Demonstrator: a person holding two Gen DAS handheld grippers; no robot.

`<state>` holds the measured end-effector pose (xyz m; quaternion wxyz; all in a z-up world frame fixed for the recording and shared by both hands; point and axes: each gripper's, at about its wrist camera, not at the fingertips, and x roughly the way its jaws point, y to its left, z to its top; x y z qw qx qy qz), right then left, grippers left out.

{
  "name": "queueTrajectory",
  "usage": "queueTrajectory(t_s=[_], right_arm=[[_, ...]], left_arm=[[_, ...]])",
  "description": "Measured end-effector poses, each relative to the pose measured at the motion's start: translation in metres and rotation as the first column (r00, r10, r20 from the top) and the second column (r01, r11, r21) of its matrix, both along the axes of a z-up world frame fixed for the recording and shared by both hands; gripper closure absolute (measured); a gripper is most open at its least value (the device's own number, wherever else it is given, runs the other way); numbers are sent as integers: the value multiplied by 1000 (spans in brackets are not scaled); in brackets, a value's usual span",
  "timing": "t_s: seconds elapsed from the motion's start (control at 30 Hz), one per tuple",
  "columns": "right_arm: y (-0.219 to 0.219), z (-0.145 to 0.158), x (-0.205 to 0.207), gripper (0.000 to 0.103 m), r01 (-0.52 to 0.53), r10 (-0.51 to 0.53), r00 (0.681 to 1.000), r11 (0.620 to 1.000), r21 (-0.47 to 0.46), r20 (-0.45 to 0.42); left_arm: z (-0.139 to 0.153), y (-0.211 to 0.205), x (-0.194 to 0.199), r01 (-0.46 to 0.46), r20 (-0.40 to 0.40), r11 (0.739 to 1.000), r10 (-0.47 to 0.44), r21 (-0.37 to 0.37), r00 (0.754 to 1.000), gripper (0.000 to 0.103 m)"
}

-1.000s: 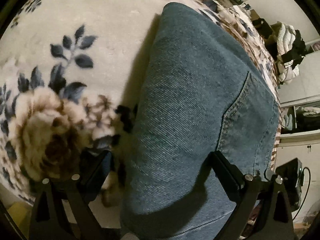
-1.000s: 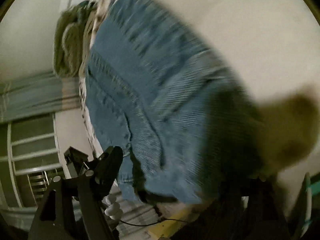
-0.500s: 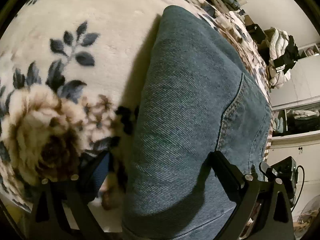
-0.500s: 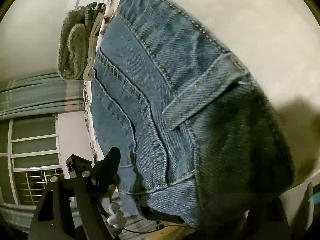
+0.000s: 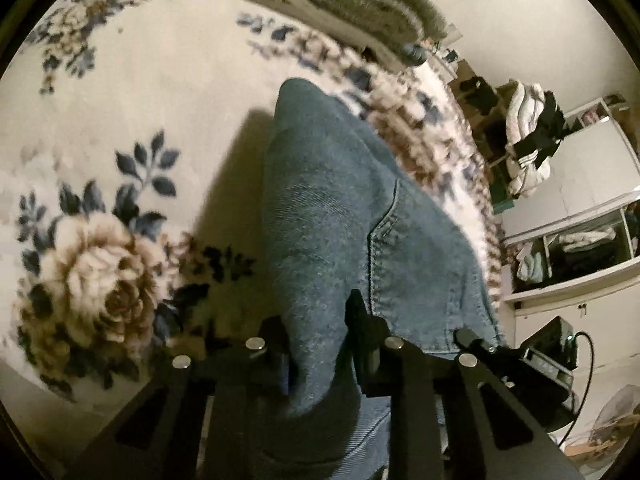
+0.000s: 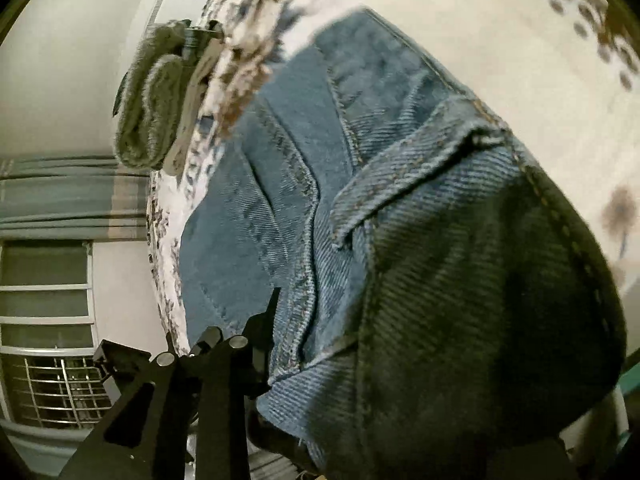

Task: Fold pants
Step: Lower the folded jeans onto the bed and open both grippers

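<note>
On a bed spread with a floral blanket [image 5: 132, 80], the jeans [image 5: 332, 216] lie near its edge, both grippers' fingers having just closed on denim (left gripper [image 5: 316, 340], right gripper [image 6: 344, 344]); heavy, limp cloth, probably best taken at the thick stitched waistband.

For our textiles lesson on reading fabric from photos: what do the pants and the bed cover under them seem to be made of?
The jeans: blue denim, matte, judging by the diagonal twill ribs and tan double topstitching along the pocket seam. The floral blanket looks like plush fleece, probably synthetic: its surface is fuzzy and the printed roses have soft edges, though blur leaves this open.
</note>
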<state>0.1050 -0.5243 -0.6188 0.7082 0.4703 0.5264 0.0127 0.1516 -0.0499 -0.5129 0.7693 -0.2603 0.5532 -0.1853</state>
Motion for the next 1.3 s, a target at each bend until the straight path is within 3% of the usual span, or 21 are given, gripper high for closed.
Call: queueTrajectory(t_s=[0.17, 0.47, 0.6, 0.7, 0.8, 0.93, 1.07, 1.2, 1.3], right_arm=[[0, 40, 0, 72, -43, 43, 999, 999, -3, 15], [17, 161, 58, 73, -136, 136, 986, 991, -10, 100], [33, 209, 99, 73, -154, 157, 974, 988, -31, 163], [55, 242, 156, 73, -160, 167, 961, 986, -49, 221], [80, 257, 216, 73, -156, 165, 950, 986, -56, 265], [97, 265, 307, 73, -145, 157, 944, 988, -62, 289], [105, 248, 403, 73, -138, 150, 945, 989, -62, 290], [103, 196, 485, 73, -130, 141, 956, 990, -58, 256], [102, 137, 517, 73, -154, 159, 969, 987, -43, 189]], left_arm=[[54, 4, 3, -13, 24, 1000, 13, -5, 1000, 84], [163, 5, 42, -52, 101, 999, 52, -5, 994, 84], [211, 12, 90, -90, 165, 996, 94, -26, 982, 84], [235, 22, 138, -110, 211, 993, 117, -45, 970, 84], [251, 35, 204, -122, 250, 991, 134, -63, 959, 84], [253, 48, 299, -129, 256, 987, 148, -92, 955, 84], [228, 57, 386, -131, 244, 986, 154, -106, 957, 84], [170, 62, 451, -127, 183, 988, 142, -88, 973, 84], [116, 63, 473, -102, 115, 995, 102, -5, 988, 83]])
